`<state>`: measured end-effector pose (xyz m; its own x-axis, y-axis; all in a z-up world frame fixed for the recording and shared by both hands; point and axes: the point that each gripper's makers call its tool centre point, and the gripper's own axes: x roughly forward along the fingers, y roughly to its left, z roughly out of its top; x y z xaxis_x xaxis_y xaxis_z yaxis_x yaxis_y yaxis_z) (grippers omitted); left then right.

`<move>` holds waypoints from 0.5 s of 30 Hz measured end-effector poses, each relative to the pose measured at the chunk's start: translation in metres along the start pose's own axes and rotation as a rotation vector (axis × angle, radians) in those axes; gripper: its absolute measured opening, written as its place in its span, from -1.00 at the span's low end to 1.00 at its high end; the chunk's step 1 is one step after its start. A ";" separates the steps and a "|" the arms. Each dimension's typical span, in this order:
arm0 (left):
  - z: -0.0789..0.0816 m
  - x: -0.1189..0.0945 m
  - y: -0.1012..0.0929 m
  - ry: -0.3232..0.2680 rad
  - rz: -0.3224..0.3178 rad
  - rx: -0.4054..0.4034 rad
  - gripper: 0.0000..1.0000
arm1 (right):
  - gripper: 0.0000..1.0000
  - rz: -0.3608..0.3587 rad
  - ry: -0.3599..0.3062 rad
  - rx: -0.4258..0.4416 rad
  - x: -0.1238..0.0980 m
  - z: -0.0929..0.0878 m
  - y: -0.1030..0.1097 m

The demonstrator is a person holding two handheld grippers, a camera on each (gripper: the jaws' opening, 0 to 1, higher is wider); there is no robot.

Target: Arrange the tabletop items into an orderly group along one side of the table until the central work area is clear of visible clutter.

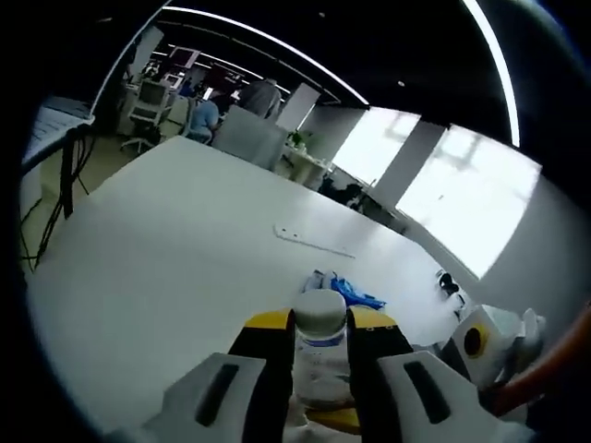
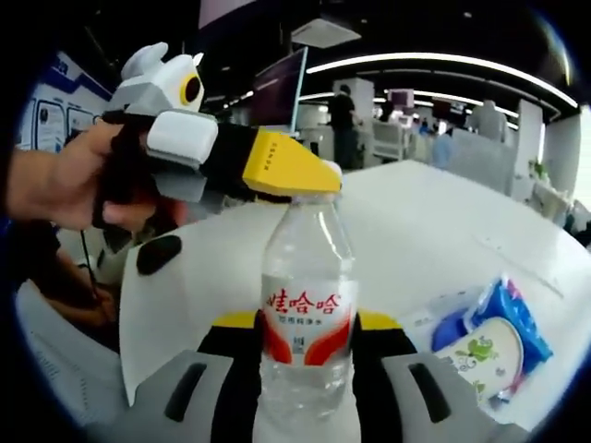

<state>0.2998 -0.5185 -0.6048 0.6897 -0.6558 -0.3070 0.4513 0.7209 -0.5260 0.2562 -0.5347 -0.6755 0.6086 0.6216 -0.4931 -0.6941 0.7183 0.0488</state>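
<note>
A clear water bottle [image 2: 306, 305] with a red and white label stands upright between the jaws of my right gripper [image 2: 307, 325], which press on its sides at the label. My left gripper [image 2: 282, 168], held by a person's hand [image 2: 60, 185], comes in from the left with its yellow tips at the bottle's top. In the left gripper view the bottle's white cap [image 1: 319, 312] sits between my left gripper's [image 1: 320, 325] yellow-tipped jaws, which close on the bottle [image 1: 319, 369]. Part of my right gripper [image 1: 480, 343] shows at the lower right.
The white table [image 1: 185, 249] stretches far ahead. A blue and white packet [image 2: 494, 343] lies just right of the bottle, also seen as a blue packet [image 1: 355, 293] beyond the cap. A thin white strip [image 1: 309, 238] lies mid-table. Desks, chairs and people stand beyond.
</note>
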 end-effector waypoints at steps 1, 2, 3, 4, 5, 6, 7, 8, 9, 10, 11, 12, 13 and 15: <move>0.000 0.000 -0.001 0.003 -0.001 0.009 -0.59 | -0.32 -0.002 -0.002 0.003 0.000 0.000 0.000; 0.000 0.000 -0.002 0.005 -0.003 0.015 -0.59 | -0.31 -0.005 -0.004 0.010 -0.001 0.000 0.001; 0.000 -0.001 -0.004 0.008 -0.006 0.023 -0.59 | -0.31 -0.007 -0.005 0.015 -0.001 0.000 0.001; 0.000 -0.001 -0.006 0.011 -0.007 0.035 -0.59 | -0.31 -0.007 -0.007 0.022 -0.001 0.000 0.002; 0.000 -0.001 -0.007 0.013 -0.007 0.039 -0.59 | -0.30 -0.008 -0.006 0.029 -0.002 0.000 0.002; 0.000 -0.002 -0.008 0.016 -0.010 0.044 -0.59 | -0.30 -0.009 -0.006 0.029 -0.002 0.000 0.003; 0.000 -0.002 -0.009 0.017 -0.011 0.046 -0.59 | -0.30 -0.010 -0.005 0.030 -0.002 0.000 0.003; 0.000 -0.002 -0.010 0.021 -0.015 0.056 -0.59 | -0.30 -0.012 -0.005 0.033 -0.003 -0.001 0.003; 0.000 -0.003 -0.013 0.025 -0.020 0.065 -0.59 | -0.30 -0.011 -0.004 0.034 -0.003 -0.001 0.003; -0.001 -0.004 -0.014 0.028 -0.025 0.071 -0.59 | -0.30 -0.012 -0.002 0.033 -0.004 -0.001 0.003; -0.001 -0.004 -0.016 0.029 -0.032 0.080 -0.59 | -0.30 -0.012 -0.001 0.032 -0.006 -0.002 0.004; -0.001 -0.005 -0.019 0.029 -0.038 0.083 -0.60 | -0.29 -0.012 0.001 0.035 -0.007 -0.002 0.004; -0.001 -0.005 -0.021 0.030 -0.043 0.087 -0.60 | -0.29 -0.011 0.002 0.037 -0.008 -0.002 0.004; -0.003 -0.006 -0.025 0.034 -0.052 0.114 -0.60 | -0.29 -0.013 0.009 0.035 -0.010 -0.003 0.004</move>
<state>0.2830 -0.5333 -0.5919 0.6450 -0.6990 -0.3088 0.5490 0.7049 -0.4490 0.2460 -0.5391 -0.6733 0.6141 0.6096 -0.5013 -0.6720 0.7370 0.0729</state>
